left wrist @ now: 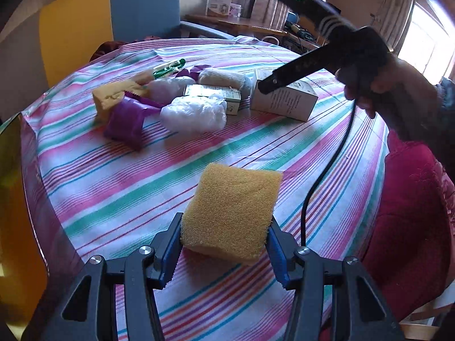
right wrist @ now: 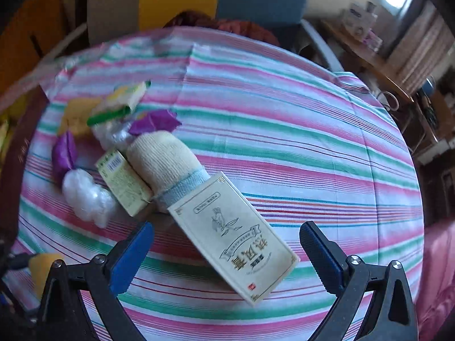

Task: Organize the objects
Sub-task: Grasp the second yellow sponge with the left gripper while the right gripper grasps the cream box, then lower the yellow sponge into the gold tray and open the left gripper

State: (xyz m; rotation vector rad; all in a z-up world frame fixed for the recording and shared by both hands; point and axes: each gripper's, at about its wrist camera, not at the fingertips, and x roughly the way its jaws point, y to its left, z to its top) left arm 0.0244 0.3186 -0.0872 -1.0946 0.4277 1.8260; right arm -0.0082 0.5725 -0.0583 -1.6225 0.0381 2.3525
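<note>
One sponge (left wrist: 231, 210) clamped crosswise; box (right wrist: 231, 234) diagonal

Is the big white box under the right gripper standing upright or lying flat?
Lying flat. In the right wrist view the white box shows its broad printed face upward on the striped tablecloth.

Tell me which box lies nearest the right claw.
The large cream box, lying between the open right claw fingers; the small green-labelled box lies farther left.

a yellow sponge (left wrist: 231, 211) sits pinched at the near edge of the striped cloth, while farther off lie a white printed box (right wrist: 231, 234) flat and askew, a cream rolled sock (right wrist: 163, 160), a small green-labelled box (right wrist: 123, 182), white crumpled plastic (right wrist: 86, 194) and purple wrappers (left wrist: 128, 122).
</note>
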